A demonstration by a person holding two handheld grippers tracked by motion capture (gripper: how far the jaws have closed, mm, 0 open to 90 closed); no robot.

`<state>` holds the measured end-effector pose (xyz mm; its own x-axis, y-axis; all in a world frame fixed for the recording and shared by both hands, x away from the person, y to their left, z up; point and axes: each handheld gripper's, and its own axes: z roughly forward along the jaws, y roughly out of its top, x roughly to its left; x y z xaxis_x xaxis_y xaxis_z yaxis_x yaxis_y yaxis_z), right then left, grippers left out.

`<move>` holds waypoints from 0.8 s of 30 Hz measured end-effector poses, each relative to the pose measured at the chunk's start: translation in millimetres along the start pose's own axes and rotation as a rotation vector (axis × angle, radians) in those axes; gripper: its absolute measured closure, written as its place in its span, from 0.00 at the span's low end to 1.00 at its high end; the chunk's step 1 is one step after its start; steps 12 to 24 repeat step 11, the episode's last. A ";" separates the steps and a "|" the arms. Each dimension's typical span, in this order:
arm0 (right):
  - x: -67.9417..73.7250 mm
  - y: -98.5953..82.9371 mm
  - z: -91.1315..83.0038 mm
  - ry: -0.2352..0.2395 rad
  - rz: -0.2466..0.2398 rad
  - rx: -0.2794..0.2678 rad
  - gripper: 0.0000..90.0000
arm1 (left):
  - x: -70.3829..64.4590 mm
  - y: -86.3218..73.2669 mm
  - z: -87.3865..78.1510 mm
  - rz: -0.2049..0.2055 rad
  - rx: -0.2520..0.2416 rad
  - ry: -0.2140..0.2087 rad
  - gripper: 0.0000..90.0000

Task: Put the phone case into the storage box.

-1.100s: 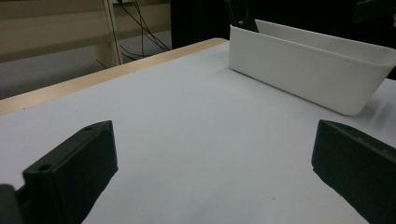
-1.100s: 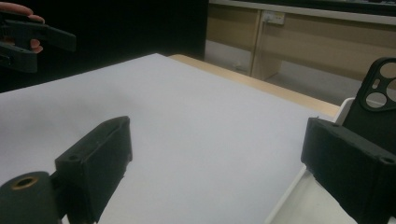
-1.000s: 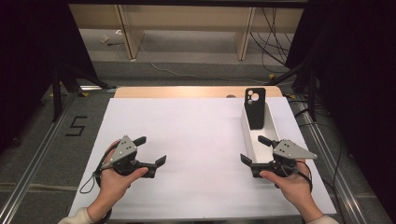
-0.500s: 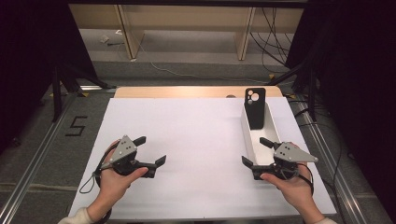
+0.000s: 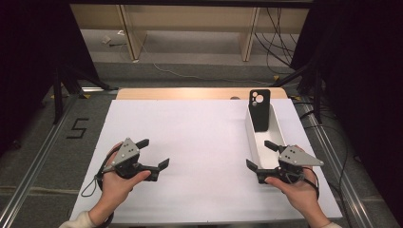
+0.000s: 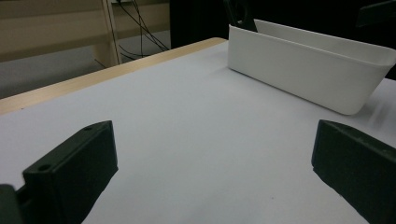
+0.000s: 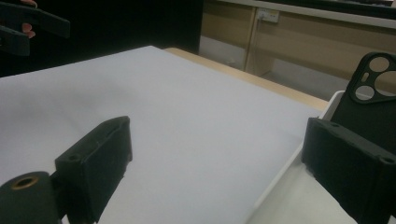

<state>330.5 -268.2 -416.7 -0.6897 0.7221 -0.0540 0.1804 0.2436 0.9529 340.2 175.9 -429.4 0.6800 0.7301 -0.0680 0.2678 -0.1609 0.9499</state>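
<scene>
Black phone case (image 5: 260, 110) in a white bin (image 5: 256, 142); white table sheet (image 5: 199, 137), perhaps matte

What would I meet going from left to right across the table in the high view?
The person's left hand holding the black left tongs, open → a wide bare stretch of the white table sheet → the black right tongs, open, at the near end of the long white plastic bin → the person's right hand.

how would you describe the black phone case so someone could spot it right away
On the white table sheet, find the long white bin at the right side. The black phone case stands upright at its far end, the only dark item there, with round camera holes on top.
</scene>
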 end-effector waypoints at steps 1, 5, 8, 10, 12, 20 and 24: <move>0.1 -0.2 0.4 0.000 0.000 -0.004 0.11 | 0.2 0.1 -0.1 0.000 0.000 0.001 0.00; 0.2 0.2 0.2 -0.001 -0.005 -0.003 0.11 | 0.6 0.0 0.0 -0.001 0.002 0.001 0.00; 0.2 0.2 0.2 0.001 -0.003 -0.003 0.11 | 0.4 0.1 0.1 0.000 0.003 0.003 0.00; 0.3 0.2 0.2 0.001 -0.003 -0.003 0.11 | 0.4 0.2 0.0 0.002 0.003 0.007 0.00; 0.4 0.2 0.1 0.000 -0.004 -0.004 0.11 | 0.3 0.2 0.1 0.002 0.004 0.007 0.00; 0.4 0.2 0.1 0.000 -0.004 -0.004 0.11 | 0.3 0.2 0.1 0.002 0.004 0.007 0.00; 0.4 0.2 0.1 0.000 -0.004 -0.004 0.11 | 0.3 0.2 0.1 0.002 0.004 0.007 0.00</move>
